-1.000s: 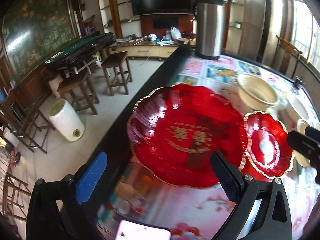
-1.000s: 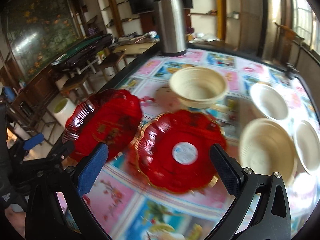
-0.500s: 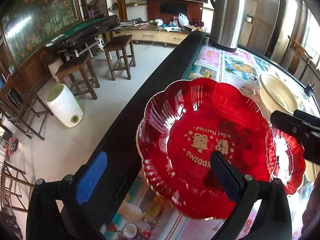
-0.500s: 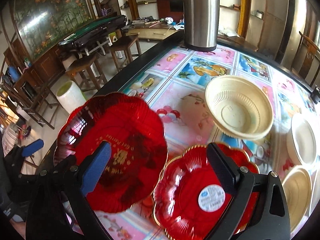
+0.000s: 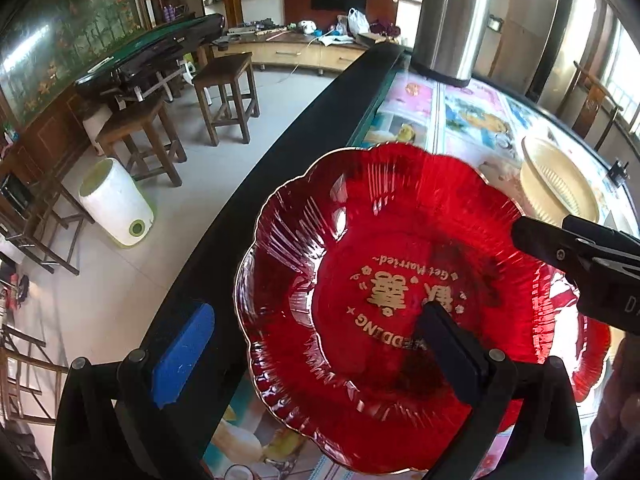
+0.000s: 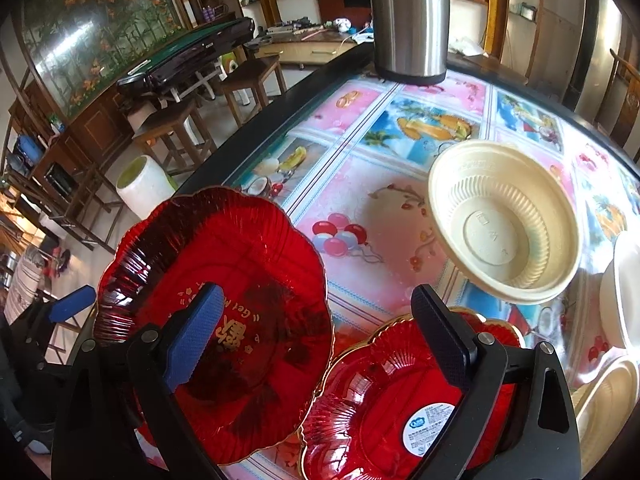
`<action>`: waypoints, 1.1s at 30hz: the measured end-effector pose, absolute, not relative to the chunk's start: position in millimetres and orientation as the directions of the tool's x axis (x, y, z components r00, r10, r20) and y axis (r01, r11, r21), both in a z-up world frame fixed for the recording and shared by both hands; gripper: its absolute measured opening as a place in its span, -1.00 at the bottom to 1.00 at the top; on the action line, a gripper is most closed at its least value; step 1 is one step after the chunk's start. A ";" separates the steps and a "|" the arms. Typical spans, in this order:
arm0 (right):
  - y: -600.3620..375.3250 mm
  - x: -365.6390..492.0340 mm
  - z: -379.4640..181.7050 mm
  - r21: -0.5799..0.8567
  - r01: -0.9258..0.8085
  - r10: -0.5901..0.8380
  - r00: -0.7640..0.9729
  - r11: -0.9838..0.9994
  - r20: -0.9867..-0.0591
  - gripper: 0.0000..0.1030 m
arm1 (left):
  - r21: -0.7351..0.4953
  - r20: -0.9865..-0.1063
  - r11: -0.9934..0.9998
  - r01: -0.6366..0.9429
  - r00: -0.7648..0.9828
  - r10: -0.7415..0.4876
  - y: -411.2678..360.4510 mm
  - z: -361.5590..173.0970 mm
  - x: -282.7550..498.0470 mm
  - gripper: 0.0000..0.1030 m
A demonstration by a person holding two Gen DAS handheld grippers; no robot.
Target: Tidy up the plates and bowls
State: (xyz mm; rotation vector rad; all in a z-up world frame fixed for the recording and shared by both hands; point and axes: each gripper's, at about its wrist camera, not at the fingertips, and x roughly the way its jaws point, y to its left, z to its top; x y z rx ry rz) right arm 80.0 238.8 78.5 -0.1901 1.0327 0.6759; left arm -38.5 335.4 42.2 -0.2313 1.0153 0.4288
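Table [image 6: 400,208]: patterned cloth, serving as sorting surface. Large red plate [image 5: 380,300]: raised and tilted over the table's near edge, judged lifted for stacking (grip point not discernible). Small red plate [image 6: 400,412]: flat, just beside it. Cream bowl [image 6: 504,224]: beyond. Right gripper [image 6: 316,340]: jaws wide, lately narrowing, nothing clamped. Left gripper [image 5: 316,352]: jaws wide, hold not confirmable.

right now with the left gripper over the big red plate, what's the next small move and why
Probably lower the left gripper and close on the left rim of the big red plate: its jaws stand open, one finger over the plate and one outside its edge, so nothing is gripped.
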 end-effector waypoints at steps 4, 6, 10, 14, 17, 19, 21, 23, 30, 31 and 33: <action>241.1 82.4 72.0 0.160 -0.599 0.417 0.319 0.785 -0.851 0.59 | -0.007 -0.865 0.896 -0.443 0.452 0.217 336.9 40.1 -37.4 0.98; 241.6 83.3 70.3 0.157 -0.596 0.412 0.319 0.788 -0.854 0.59 | -0.015 -0.874 0.898 -0.439 0.442 0.202 337.1 38.0 -35.5 0.98; 242.3 84.8 67.7 0.164 -0.592 0.414 0.314 0.789 -0.854 0.59 | 0.003 -0.878 0.905 -0.425 0.433 0.205 333.7 35.5 -31.9 0.98; 245.6 87.1 60.1 0.185 -0.597 0.423 0.287 0.780 -0.860 0.49 | -0.028 -0.889 0.915 -0.402 0.429 0.161 331.1 31.4 -28.7 0.97; 247.0 89.0 54.1 0.218 -0.597 0.440 0.255 0.772 -0.861 0.14 | -0.019 -0.895 0.919 -0.393 0.416 0.159 328.6 28.2 -25.4 0.97; 248.1 88.7 50.0 0.227 -0.600 0.443 0.240 0.767 -0.864 -0.14 | -0.016 -0.893 0.921 -0.389 0.419 0.161 327.1 27.5 -23.8 0.97; 249.8 86.4 46.0 0.238 -0.607 0.451 0.225 0.758 -0.864 -0.35 | -0.023 -0.893 0.918 -0.396 0.421 0.159 329.0 26.7 -23.3 0.94; 249.0 84.2 45.7 0.229 -0.611 0.453 0.240 0.758 -0.859 -0.40 | -0.027 -0.890 0.912 -0.409 0.425 0.164 331.2 27.2 -23.6 0.82; 239.0 85.4 47.6 0.231 -0.595 0.461 0.269 0.770 -0.846 -0.48 | 0.087 -0.874 0.885 -0.457 0.392 0.288 339.5 26.7 -20.5 -0.37; 236.8 85.9 48.8 0.230 -0.594 0.463 0.275 0.771 -0.843 -0.48 | 0.081 -0.872 0.884 -0.461 0.397 0.287 341.9 27.5 -20.6 -0.47; 234.5 85.5 49.4 0.234 -0.593 0.468 0.277 0.771 -0.839 -0.48 | 0.039 -0.873 0.881 -0.471 0.413 0.259 349.5 29.3 -21.8 -0.57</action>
